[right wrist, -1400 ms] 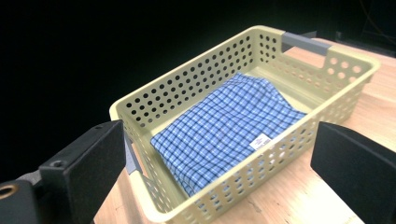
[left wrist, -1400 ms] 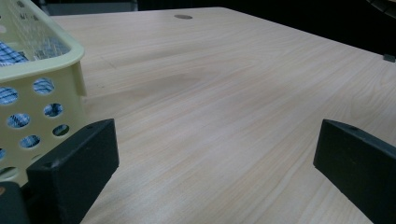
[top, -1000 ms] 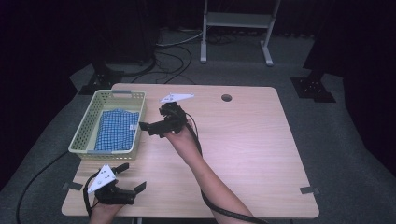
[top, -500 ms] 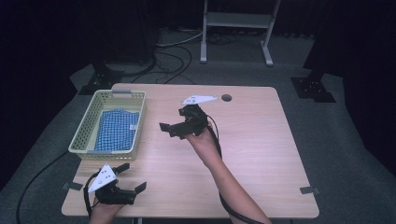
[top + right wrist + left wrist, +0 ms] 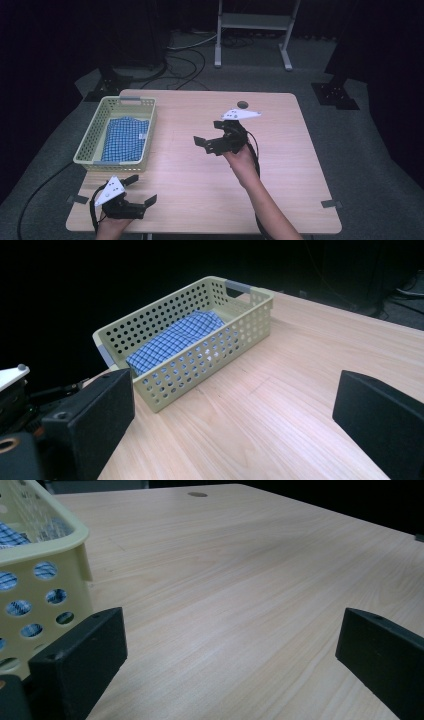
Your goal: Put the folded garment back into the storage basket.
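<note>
A pale yellow perforated basket (image 5: 90, 145) stands on the left part of the wooden table (image 5: 280, 165). A folded blue checked cloth (image 5: 125, 137) lies inside it. My right gripper (image 5: 206, 145) hovers over the middle of the table, open and holding nothing, with its jaws pointing left toward the basket (image 5: 250, 315) and cloth (image 5: 175, 340). My left gripper (image 5: 141, 189) rests low at the table's front left corner, just in front of the basket (image 5: 45, 580). It is open too, with bare tabletop between its jaws.
A round cable hole (image 5: 243, 105) sits near the table's far edge. Cables (image 5: 185, 60) and a metal stand's feet (image 5: 252, 55) lie on the floor behind the table. The right half of the tabletop is bare wood.
My right gripper has drawn away from the basket's right side and moved right to the table's middle, still open. The left gripper has stayed put.
</note>
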Available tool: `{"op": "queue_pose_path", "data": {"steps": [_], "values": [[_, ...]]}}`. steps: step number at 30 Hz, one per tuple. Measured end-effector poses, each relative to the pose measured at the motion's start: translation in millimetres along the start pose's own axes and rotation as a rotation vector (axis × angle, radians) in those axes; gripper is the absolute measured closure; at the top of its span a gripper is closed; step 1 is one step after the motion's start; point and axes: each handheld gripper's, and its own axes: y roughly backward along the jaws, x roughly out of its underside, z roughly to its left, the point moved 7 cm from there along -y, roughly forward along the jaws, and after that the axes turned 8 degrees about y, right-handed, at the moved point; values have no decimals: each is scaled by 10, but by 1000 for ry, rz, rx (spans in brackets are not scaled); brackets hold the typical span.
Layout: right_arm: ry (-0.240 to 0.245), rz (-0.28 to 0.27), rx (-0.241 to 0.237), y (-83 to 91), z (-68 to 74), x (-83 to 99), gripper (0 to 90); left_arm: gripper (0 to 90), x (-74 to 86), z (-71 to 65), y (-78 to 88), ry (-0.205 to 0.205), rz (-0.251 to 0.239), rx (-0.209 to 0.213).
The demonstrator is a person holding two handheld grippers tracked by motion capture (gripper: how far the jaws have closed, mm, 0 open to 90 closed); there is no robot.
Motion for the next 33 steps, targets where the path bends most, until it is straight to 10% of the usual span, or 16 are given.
{"op": "queue_pose_path", "data": {"steps": [33], "values": [[6, -105, 164, 1103, -197, 495, 32, 0, 0, 2, -2, 9, 1, -2]]}}
